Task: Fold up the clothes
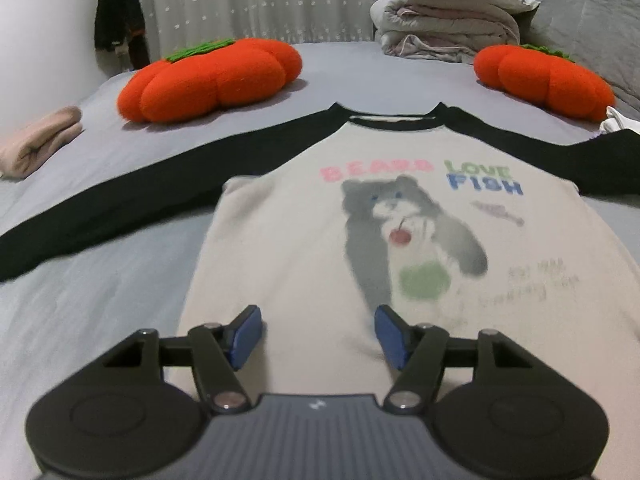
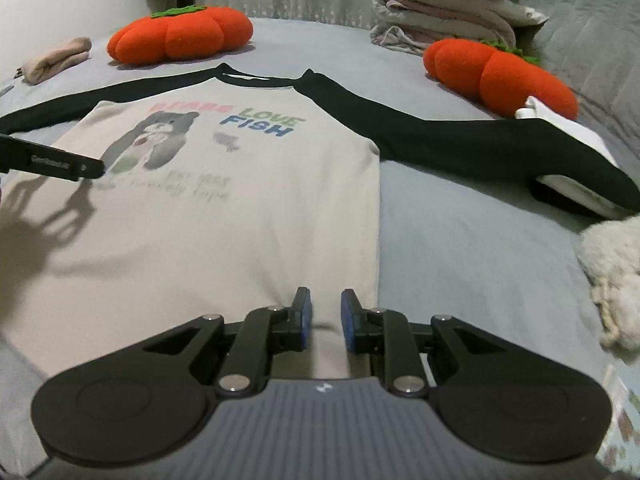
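Nearest me, my left claw (image 1: pixel 318 330) is spreading wider over the hem of the cream long-sleeved shirt with black sleeves and a cat print (image 1: pixel 304 248), gripping nothing. My right claw (image 2: pixel 325 316) pinches a fold of that hem. The shirt lies flat mid-bed on the grey bedsheet (image 1: pixel 100 280), two orange plush pumpkin cushions (image 1: pixel 212 76) beyond, toward the far edge.

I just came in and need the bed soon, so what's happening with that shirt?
A person is folding clothes with a handheld tool in each hand. A cream shirt with black sleeves and a cat print lies flat, face up, on the bed, sleeves spread. The left tool is open over the hem. The right tool is narrower, a ridge of hem between its pads; a grip is unclear. No fold made yet.
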### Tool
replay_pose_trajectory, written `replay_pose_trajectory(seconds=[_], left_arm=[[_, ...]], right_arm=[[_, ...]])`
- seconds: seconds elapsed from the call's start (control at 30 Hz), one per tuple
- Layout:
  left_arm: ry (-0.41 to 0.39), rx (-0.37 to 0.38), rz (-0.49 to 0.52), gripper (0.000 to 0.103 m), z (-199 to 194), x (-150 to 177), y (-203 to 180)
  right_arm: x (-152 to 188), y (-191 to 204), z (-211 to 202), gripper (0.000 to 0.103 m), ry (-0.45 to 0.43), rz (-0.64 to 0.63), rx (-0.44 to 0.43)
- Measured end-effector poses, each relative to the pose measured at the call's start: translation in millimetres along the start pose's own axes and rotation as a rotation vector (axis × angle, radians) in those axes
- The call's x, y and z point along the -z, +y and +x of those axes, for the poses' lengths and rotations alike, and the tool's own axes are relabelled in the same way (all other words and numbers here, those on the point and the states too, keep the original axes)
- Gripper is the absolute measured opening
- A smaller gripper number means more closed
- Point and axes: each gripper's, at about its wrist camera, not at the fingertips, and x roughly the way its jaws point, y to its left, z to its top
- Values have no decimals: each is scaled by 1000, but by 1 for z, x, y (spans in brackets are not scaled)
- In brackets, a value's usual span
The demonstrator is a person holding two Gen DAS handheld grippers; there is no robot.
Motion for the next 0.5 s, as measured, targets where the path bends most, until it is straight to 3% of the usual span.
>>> replay_pose_trajectory(seconds=[0.23,0.5], left_arm=[[30,-25,-30,65,-35,34,23],[19,-14,8,65,-65,61,32]], right_arm=[[34,3,-35,21,12,41,-27],[57,4,-59,21,63,80,-47]])
